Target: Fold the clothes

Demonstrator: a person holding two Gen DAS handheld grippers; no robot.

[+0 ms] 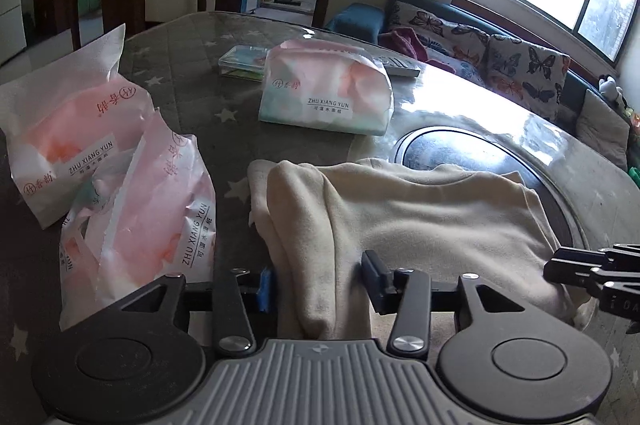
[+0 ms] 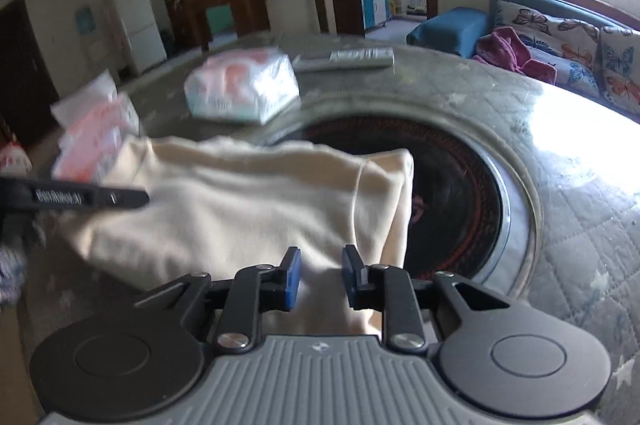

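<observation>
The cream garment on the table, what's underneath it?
The cream garment lies on the quilted table cover and overlaps the round dark inset at its edge. Whatever else lies beneath is covered.

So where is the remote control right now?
The remote control lies at the table's far edge, just right of the far tissue pack, beyond the cream garment.

Both the left gripper (image 1: 320, 279) and right gripper (image 2: 320, 275) are held low and level, jaws parted.
</observation>
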